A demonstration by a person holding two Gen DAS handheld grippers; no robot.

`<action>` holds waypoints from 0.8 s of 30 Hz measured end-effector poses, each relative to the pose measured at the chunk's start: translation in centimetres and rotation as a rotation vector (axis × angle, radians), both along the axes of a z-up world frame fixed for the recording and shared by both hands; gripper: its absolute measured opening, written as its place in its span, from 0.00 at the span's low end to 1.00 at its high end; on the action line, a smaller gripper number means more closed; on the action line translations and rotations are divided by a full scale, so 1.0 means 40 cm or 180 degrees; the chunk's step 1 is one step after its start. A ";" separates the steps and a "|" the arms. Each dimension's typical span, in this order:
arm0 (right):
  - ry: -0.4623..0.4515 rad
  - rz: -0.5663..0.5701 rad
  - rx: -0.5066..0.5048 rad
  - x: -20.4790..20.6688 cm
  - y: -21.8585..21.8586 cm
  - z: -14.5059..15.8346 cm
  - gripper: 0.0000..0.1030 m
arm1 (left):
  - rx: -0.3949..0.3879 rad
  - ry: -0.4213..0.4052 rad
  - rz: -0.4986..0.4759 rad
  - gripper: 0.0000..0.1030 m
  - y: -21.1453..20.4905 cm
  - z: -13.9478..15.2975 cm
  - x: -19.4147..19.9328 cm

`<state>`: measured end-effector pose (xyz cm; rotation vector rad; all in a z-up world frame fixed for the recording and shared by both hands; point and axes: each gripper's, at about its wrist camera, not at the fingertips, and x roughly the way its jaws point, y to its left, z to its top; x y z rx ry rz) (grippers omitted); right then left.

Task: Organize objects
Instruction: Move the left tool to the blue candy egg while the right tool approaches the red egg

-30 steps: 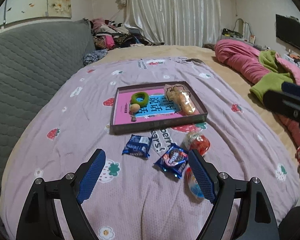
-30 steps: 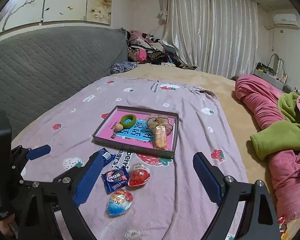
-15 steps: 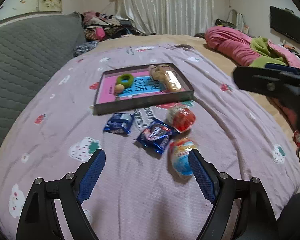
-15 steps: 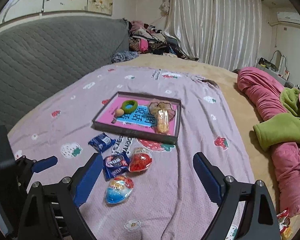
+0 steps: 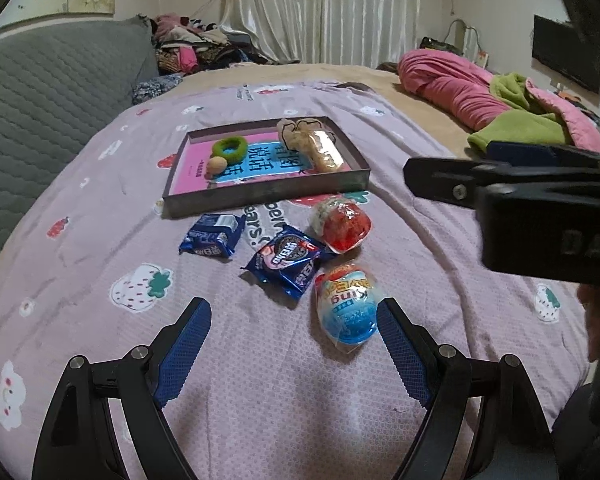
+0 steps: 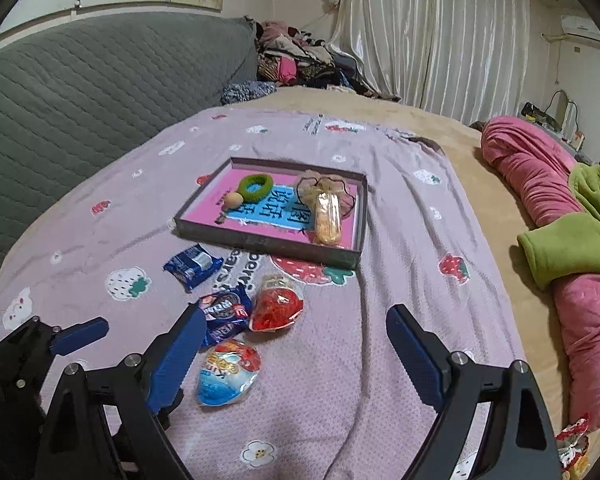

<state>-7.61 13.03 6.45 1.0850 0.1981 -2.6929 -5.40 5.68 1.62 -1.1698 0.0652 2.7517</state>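
a: on the lilac strawberry-print bedspread (image 5: 100,208), left to right: a small blue foil biscuit packet (image 5: 212,236), a larger blue foil cookie packet (image 5: 288,260), a red clear-wrapped sweet (image 5: 342,224) and a blue-and-orange egg-shaped plastic treat (image 5: 348,304).

b: claws?

a: the left claw (image 5: 292,332) is spread wide and empty, the egg just inside its right finger. the right claw (image 6: 296,340) is spread and empty too.

b: risks?

a: the snacks touch one another, so closing on the egg could nudge the cookie packet. the rounded shell may squirt out on soft bedding. both claws sit near; they might clash.

b: containers?

a: one shallow grey cardboard tray with a pink printed floor (image 5: 268,194), just beyond the snacks. it holds a green fuzzy hair ring (image 5: 230,148), a small tan ball (image 5: 216,165) and a clear bag of yellowish biscuits (image 5: 326,150).
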 end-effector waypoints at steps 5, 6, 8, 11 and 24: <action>-0.0089 0.0002 0.0060 -0.031 -0.001 -0.036 0.89 | 0.0058 0.0001 -0.0043 0.83 0.005 -0.019 -0.002; -0.0099 0.0001 0.0069 -0.036 -0.001 -0.041 0.89 | 0.0081 -0.0002 -0.0054 0.83 0.008 -0.023 -0.004; -0.0131 0.0004 0.0078 -0.049 -0.002 -0.056 0.89 | 0.0113 -0.0010 -0.0070 0.83 0.010 -0.028 -0.008; -0.0182 -0.0003 0.0068 -0.073 -0.004 -0.077 0.89 | 0.0156 -0.0018 -0.0092 0.83 0.016 -0.038 -0.015; -0.0450 0.0088 0.0057 -0.204 -0.037 -0.193 0.89 | 0.0237 0.0009 -0.0199 0.83 0.051 -0.094 -0.054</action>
